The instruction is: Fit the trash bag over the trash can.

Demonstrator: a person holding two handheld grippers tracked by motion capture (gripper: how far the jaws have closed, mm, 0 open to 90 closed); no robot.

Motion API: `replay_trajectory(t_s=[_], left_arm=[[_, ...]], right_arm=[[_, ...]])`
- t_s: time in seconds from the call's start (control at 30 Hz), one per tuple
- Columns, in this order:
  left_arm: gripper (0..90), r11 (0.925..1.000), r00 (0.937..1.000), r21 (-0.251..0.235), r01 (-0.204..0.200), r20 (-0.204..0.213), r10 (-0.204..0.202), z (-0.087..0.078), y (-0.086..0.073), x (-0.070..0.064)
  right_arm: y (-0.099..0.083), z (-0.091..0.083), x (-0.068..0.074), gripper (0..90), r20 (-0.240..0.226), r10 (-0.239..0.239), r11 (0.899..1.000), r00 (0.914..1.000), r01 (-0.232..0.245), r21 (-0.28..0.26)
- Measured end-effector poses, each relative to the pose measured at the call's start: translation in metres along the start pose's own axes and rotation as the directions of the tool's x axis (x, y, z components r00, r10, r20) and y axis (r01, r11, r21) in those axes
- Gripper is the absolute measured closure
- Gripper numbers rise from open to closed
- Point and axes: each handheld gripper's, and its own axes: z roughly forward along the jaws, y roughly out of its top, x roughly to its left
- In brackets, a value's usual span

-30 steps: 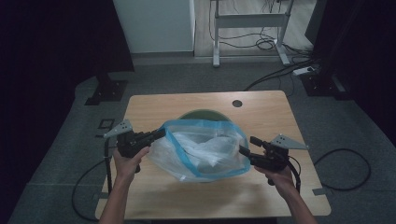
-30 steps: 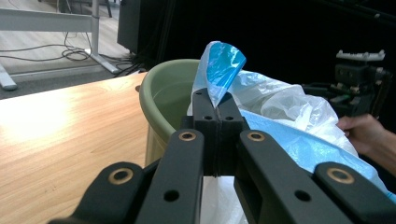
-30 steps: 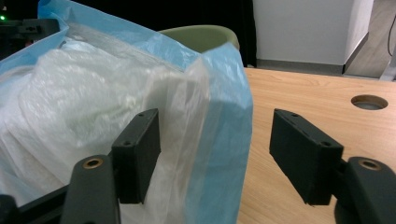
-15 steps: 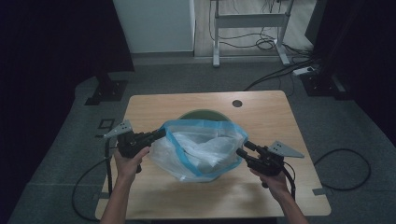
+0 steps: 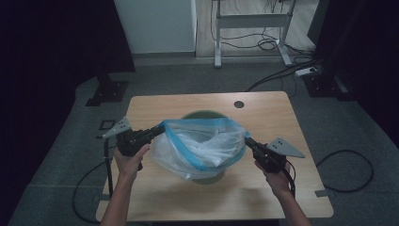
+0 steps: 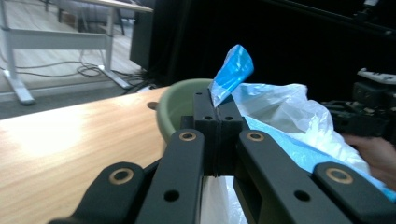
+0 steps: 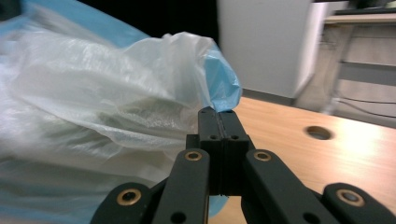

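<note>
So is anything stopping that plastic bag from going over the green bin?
Nothing visible does. The plastic bag is pinched by its blue rim in both the left gripper and the right gripper, stretched open right above the green bin, with only bare table around.

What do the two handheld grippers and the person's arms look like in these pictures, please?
Both the left gripper and the right gripper are black, with flat linkage arms joined by brass-coloured pivot rings and square black pads. Each carries a grey three-cornered plate on top and trails a black cable. The forearms are bare, with no sleeves or gloves in view.
</note>
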Motion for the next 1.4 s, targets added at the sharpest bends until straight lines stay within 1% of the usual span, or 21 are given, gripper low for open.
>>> replay_trajectory(t_s=[0.03,0.07,0.1,0.13,0.2,0.23,0.27,0.3,0.4,0.47,0.57,0.67,0.7,0.73,0.77,0.83,0.87,0.9,0.93,1.27,1.4], left_arm=[[89.8,1.0,0.9999,-0.004,-0.005,-0.01,0.005,0.0,0.001,0.001],[89.8,0.9998,0.9996,-0.017,-0.007,-0.026,0.006,0.0,0.002,0.003],[89.8,0.9998,0.9996,-0.017,-0.007,-0.026,0.006,0.0,0.002,0.003],[89.8,0.9996,0.9992,-0.024,-0.011,-0.039,0.011,0.001,0.003,0.005],[89.9,0.9994,0.9987,-0.034,-0.009,-0.05,0.008,0.001,0.003,0.007],[89.9,0.9992,0.9983,-0.039,-0.01,-0.057,0.008,0.002,0.004,0.008],[89.8,0.9992,0.9972,-0.04,-0.011,-0.074,0.008,0.003,0.005,0.012],[89.8,0.9992,0.9972,-0.04,-0.011,-0.074,0.008,0.003,0.005,0.012],[89.8,0.9991,0.9955,-0.043,0.007,-0.094,-0.011,0.006,0.006,0.021],[89.8,0.9992,0.9941,-0.038,0.012,-0.107,-0.016,0.008,0.005,0.026],[89.8,0.9993,0.9925,-0.028,0.024,-0.119,-0.028,0.01,0.002,0.033],[89.8,0.999,0.9911,-0.01,0.043,-0.126,-0.044,0.012,-0.001,0.039],[89.8,0.9984,0.9899,0.006,0.056,-0.131,-0.055,0.014,-0.003,0.041],[89.8,0.9961,0.9872,0.027,0.085,-0.138,-0.08,0.017,-0.007,0.046],[89.8,0.9961,0.9872,0.027,0.085,-0.138,-0.08,0.017,-0.007,0.046],[89.8,0.9933,0.9845,0.043,0.107,-0.144,-0.1,0.019,-0.011,0.051],[89.8,0.9909,0.9825,0.056,0.122,-0.148,-0.113,0.02,-0.015,0.054],[89.8,0.9909,0.9825,0.056,0.122,-0.148,-0.113,0.02,-0.015,0.054],[89.8,0.9885,0.9816,0.07,0.134,-0.146,-0.123,0.022,-0.018,0.056],[89.8,0.9862,0.9824,0.098,0.134,-0.144,-0.119,0.025,-0.028,0.057],[89.8,0.9799,0.9805,0.13,0.152,-0.145,-0.132,0.028,-0.033,0.057]], right_arm=[[0.003,0.001,-0.001,89.3,0.009,0.001,1.0,1.0,-0.001,-0.004],[0.008,0.003,-0.003,89.3,0.034,-0.016,1.0,0.9993,0.016,-0.009],[0.008,0.003,-0.003,89.3,0.034,-0.016,1.0,0.9993,0.016,-0.009],[0.011,0.004,-0.003,89.4,0.042,-0.022,1.0,0.9989,0.023,-0.012],[0.019,0.01,-0.004,89.3,0.072,-0.054,0.998,0.9959,0.056,-0.016],[0.019,0.01,-0.004,89.3,0.072,-0.054,0.998,0.9959,0.056,-0.016],[0.025,0.014,-0.005,89.4,0.085,-0.065,0.998,0.9943,0.067,-0.019],[0.025,0.014,-0.005,89.4,0.085,-0.065,0.998,0.9943,0.067,-0.019],[0.032,0.022,-0.007,89.3,0.102,-0.075,0.997,0.992,0.077,-0.011],[0.034,0.03,-0.01,89.3,0.105,-0.061,0.998,0.9926,0.06,0.009],[0.033,0.043,-0.014,89.2,0.097,-0.021,0.999,0.995,0.017,0.041],[0.027,0.056,-0.016,89.2,0.109,0.004,0.995,0.994,-0.015,0.098],[0.027,0.056,-0.016,89.2,0.109,0.004,0.995,0.994,-0.015,0.098],[0.024,0.062,-0.018,89.1,0.106,0.03,0.992,0.9939,-0.043,0.122],[0.024,0.062,-0.018,89.1,0.106,0.03,0.992,0.9939,-0.043,0.122],[0.02,0.068,-0.019,89.1,0.1,0.056,0.987,0.9935,-0.07,0.147],[0.016,0.073,-0.02,89.1,0.097,0.076,0.982,0.9924,-0.091,0.167],[0.016,0.073,-0.02,89.1,0.097,0.076,0.982,0.9924,-0.091,0.167],[0.012,0.076,-0.021,89.0,0.094,0.093,0.978,0.9912,-0.109,0.18],[0.004,0.08,-0.022,88.6,0.08,0.106,0.969,0.9911,-0.121,0.214],[-0.001,0.08,-0.024,88.7,0.071,0.11,0.965,0.9913,-0.124,0.233]])
